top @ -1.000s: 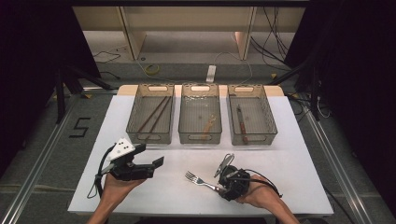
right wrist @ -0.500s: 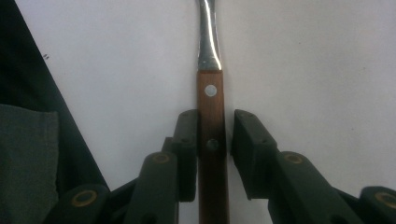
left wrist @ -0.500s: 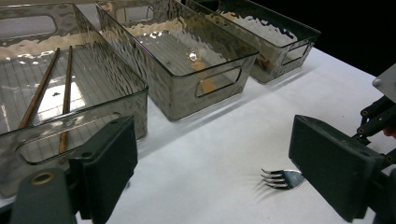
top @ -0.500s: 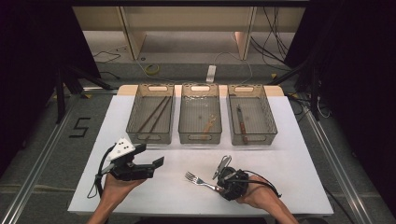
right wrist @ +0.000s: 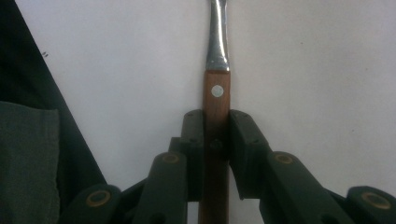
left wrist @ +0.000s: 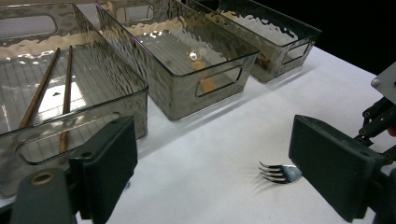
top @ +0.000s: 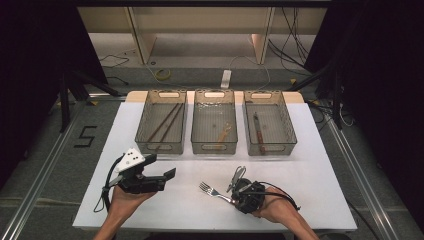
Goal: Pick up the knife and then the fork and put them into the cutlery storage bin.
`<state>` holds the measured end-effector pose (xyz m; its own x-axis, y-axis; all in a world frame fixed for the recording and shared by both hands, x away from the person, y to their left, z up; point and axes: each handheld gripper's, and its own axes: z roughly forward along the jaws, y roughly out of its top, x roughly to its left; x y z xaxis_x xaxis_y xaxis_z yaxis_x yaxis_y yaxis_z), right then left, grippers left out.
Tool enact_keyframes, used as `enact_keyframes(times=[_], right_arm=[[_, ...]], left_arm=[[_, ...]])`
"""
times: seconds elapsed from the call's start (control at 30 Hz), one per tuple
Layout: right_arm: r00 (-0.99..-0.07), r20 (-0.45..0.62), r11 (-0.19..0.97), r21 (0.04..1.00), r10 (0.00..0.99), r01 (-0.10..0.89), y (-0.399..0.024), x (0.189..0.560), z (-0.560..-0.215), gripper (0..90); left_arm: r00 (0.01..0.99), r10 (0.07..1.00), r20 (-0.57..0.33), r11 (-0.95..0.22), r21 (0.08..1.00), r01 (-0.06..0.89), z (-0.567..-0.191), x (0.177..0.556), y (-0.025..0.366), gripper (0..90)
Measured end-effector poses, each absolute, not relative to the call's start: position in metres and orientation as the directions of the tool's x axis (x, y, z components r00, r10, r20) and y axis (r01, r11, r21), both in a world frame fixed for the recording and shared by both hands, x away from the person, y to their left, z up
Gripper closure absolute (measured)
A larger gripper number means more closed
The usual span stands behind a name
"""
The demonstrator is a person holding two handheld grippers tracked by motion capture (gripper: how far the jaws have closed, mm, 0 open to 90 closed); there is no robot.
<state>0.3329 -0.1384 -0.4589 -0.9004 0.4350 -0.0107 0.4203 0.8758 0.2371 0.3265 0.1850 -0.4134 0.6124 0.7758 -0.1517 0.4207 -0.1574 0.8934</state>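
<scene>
A fork (top: 212, 191) with a wooden handle lies on the white table near the front, tines pointing left. My right gripper (top: 233, 197) is low over its handle. In the right gripper view the jaws have just been closing, and both pads now press the sides of the fork's handle (right wrist: 217, 93) at my right gripper (right wrist: 216, 117). My left gripper (top: 161, 166) is held above the table's front left, open with nothing between its jaws. From my left gripper (left wrist: 210, 154) I see the fork's tines (left wrist: 276, 172) on the table ahead.
Three clear bins stand in a row at the back. The left bin (top: 161, 148) holds chopsticks (top: 165, 122), the middle bin (top: 214, 148) a wooden utensil (top: 223, 134), and the right bin (top: 270, 148) a knife (top: 257, 129). The table's front edge is close behind both hands.
</scene>
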Motion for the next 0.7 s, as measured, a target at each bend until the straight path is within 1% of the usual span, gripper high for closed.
enact_keyframes(times=[0.2,0.3,0.37,0.5,0.57,0.7], right_arm=[[-0.906,-0.002,0.879,0.243,0.424,0.411,-0.14,0.334,-0.458,77.1],[-0.904,-0.002,0.872,0.262,0.428,0.413,-0.142,0.335,-0.456,77.1],[-0.907,-0.008,0.872,0.278,0.422,0.403,-0.145,0.338,-0.453,77.1],[-0.882,0.002,0.838,0.313,0.47,0.447,-0.15,0.34,-0.445,77.1],[-0.891,-0.014,0.839,0.343,0.454,0.422,-0.154,0.344,-0.442,77.1],[-0.878,-0.014,0.815,0.379,0.478,0.438,-0.158,0.349,-0.437,77.1]], left_arm=[[0.612,0.777,-0.148,-0.159,0.894,0.418,-0.413,0.327,0.185,15.1],[0.611,0.777,-0.152,-0.155,0.895,0.419,-0.413,0.327,0.186,15.1],[0.611,0.777,-0.15,-0.157,0.894,0.42,-0.414,0.327,0.186,15.1],[0.609,0.778,-0.15,-0.155,0.894,0.419,-0.414,0.327,0.186,15.1],[0.608,0.779,-0.151,-0.154,0.894,0.42,-0.414,0.327,0.187,15.1],[0.607,0.78,-0.15,-0.155,0.894,0.42,-0.415,0.328,0.188,15.1]])
